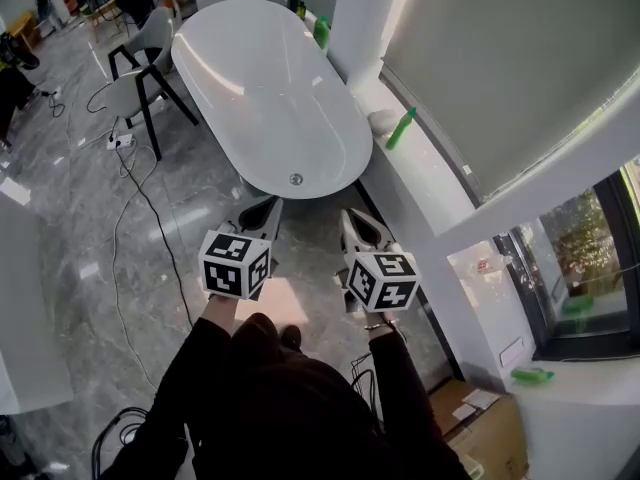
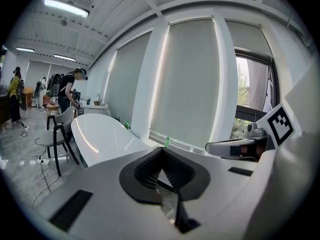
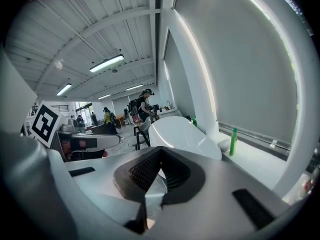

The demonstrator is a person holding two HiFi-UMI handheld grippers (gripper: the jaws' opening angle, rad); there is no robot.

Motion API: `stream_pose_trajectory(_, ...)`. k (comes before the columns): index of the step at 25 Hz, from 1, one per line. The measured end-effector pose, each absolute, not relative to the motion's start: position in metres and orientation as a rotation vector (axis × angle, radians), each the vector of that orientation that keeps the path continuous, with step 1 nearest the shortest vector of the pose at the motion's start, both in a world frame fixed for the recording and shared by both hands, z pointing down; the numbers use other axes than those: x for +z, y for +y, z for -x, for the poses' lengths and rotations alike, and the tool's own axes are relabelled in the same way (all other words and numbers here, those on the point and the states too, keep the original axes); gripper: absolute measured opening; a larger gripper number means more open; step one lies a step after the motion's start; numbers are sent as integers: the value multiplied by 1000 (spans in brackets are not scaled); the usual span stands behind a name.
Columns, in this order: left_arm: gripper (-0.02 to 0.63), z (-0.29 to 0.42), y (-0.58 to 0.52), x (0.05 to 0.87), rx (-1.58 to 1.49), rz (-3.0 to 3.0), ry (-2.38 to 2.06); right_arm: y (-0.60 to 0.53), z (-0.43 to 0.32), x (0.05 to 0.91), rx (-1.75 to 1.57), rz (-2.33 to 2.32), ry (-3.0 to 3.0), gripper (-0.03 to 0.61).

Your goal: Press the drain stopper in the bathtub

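Note:
A white oval bathtub (image 1: pixel 250 78) stands ahead of me on the grey marble floor. Its round metal drain stopper (image 1: pixel 295 179) sits in the basin near the end closest to me. My left gripper (image 1: pixel 266 211) and right gripper (image 1: pixel 353 222) hover side by side just short of the tub's near end, above the floor and apart from the tub. Both are shut with nothing between the jaws. In the left gripper view the left gripper (image 2: pixel 161 156) points along the tub (image 2: pixel 100 134). The right gripper (image 3: pixel 159 156) faces the tub (image 3: pixel 180 131) too.
A white windowsill (image 1: pixel 420 158) runs along the tub's right side with a green bottle (image 1: pixel 400 128) on it and another (image 1: pixel 321 31) further back. Grey chairs (image 1: pixel 140 78) stand left of the tub, with cables (image 1: pixel 140 198) across the floor. A cardboard box (image 1: pixel 480 418) sits at lower right.

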State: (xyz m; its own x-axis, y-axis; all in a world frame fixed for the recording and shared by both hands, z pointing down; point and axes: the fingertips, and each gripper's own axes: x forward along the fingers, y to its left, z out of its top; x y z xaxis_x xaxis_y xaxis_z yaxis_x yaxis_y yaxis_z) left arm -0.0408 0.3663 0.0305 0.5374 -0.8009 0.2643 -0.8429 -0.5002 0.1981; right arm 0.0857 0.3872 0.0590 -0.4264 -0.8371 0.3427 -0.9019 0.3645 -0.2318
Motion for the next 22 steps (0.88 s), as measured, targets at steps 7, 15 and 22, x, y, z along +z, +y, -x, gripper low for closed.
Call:
stream_pose_trajectory(7,8,37,351,22,193,-2474,-1387,378,-101,60,607,-1594,-2439,2)
stream_pose_trajectory(15,8,35,333,26,200,-2475,-1379,360,-97,63,603,-1586,-2436,2)
stream_pose_trajectory(22,8,36,297,39,200,-2469,-1358,328,-90,72,597,-1560,-2428,2)
